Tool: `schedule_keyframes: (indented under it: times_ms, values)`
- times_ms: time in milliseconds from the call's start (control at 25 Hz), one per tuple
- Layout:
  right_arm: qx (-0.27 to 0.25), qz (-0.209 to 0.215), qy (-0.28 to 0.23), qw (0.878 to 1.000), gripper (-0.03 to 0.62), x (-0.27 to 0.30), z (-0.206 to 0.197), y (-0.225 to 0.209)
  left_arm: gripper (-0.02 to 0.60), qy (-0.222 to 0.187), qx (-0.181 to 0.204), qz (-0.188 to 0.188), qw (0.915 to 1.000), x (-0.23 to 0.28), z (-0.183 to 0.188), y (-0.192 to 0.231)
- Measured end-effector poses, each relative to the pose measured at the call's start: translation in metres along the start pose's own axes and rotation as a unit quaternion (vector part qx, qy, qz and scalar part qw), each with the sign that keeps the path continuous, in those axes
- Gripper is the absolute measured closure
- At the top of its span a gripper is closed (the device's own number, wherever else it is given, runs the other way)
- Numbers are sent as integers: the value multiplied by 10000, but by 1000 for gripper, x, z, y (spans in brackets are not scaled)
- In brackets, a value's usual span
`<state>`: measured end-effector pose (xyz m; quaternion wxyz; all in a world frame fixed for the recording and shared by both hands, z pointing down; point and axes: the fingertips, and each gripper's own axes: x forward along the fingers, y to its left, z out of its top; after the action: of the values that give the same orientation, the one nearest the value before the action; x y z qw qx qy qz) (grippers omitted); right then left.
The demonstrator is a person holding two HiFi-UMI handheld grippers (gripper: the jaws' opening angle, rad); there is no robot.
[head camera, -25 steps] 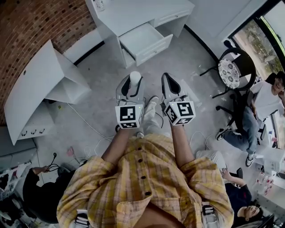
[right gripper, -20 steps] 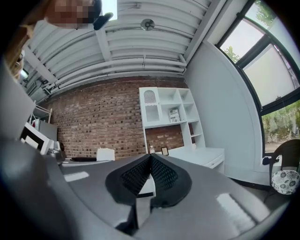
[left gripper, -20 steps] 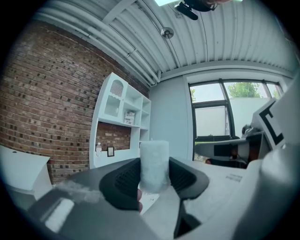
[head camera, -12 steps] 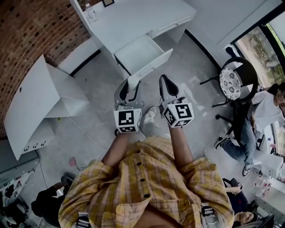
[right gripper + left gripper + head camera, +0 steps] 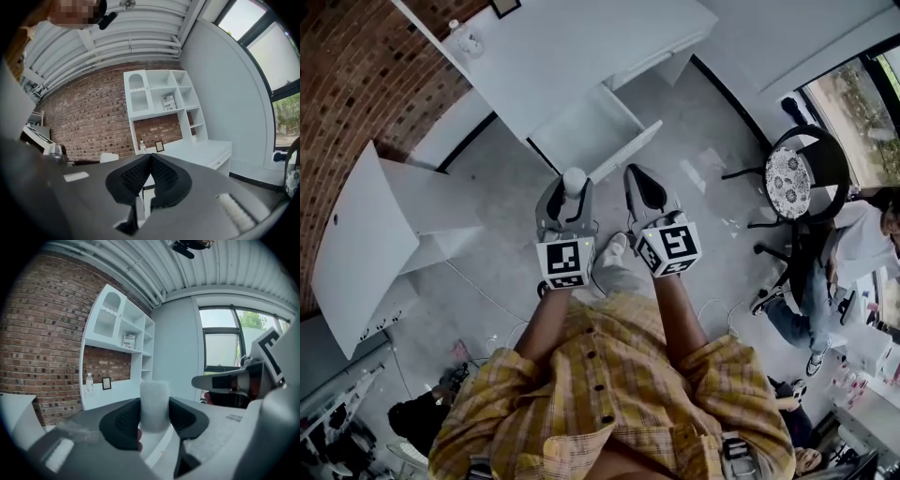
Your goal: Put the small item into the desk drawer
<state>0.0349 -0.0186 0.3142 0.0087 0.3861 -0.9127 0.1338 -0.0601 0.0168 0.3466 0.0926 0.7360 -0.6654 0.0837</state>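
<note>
A small white cylinder (image 5: 574,180) stands upright between the jaws of my left gripper (image 5: 570,189), which is shut on it; in the left gripper view the white cylinder (image 5: 154,405) fills the gap of the left gripper (image 5: 154,416). My right gripper (image 5: 643,183) is beside it, shut with nothing held, its pads touching in the right gripper view (image 5: 150,166). The white desk (image 5: 572,42) lies ahead, with its drawer (image 5: 592,132) pulled open just beyond both grippers.
A small bottle (image 5: 467,39) and a picture frame (image 5: 504,7) sit at the desk's back by the brick wall. A white cabinet (image 5: 370,234) stands at the left. A black chair (image 5: 797,173) and seated people are at the right. Cables run across the floor.
I have moved closer to the desk; the open drawer now lies just beyond the grippers. The left gripper still holds the white cylinder.
</note>
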Motion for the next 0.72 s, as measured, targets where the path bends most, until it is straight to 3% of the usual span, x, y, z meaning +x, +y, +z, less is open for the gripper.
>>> schedule_keyframes:
  times_ms: [400, 720]
  values:
    - [113, -166, 365, 9991, 595, 56, -29, -18, 397, 465, 10, -142, 9988, 50, -25, 32]
    - [245, -566, 544, 9966, 595, 93, -44, -24, 397, 785, -38, -555, 9954, 89, -41, 58]
